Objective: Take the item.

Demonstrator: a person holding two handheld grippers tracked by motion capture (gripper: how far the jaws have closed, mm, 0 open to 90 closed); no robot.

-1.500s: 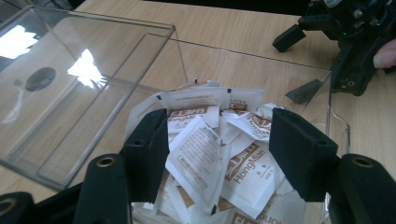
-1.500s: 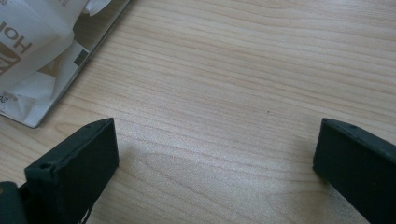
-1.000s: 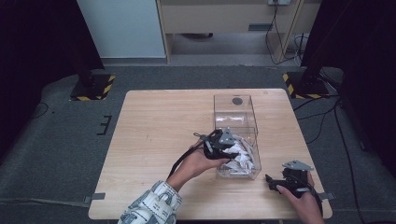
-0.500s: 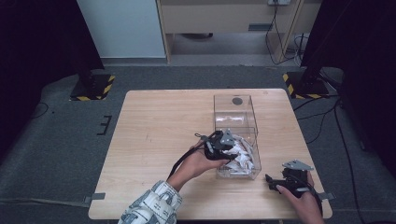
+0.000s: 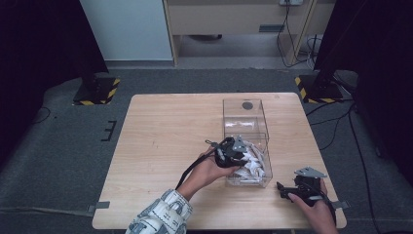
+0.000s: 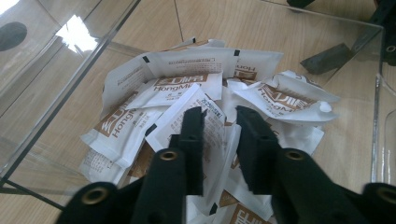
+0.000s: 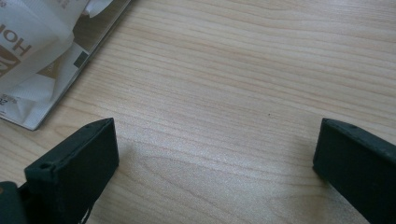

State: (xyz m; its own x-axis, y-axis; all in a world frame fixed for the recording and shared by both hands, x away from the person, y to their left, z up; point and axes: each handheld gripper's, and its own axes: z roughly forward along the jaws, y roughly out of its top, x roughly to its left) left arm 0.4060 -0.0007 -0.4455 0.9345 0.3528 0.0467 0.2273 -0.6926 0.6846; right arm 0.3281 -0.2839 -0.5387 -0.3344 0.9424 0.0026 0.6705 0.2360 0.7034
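white "hongmi" sachets in clear box, left gripper above

Right tool low over the bench, its two black jaws far apart, one at the lower left corner, the other at the right edge, nothing between them. Pale wood grain running across the whole bench surface between and beyond the jaws. At upper left, white sachets with brown print, heaped behind the clear wall of a container. Bottom edge of that wall resting on the bench, well apart from the left jaw.
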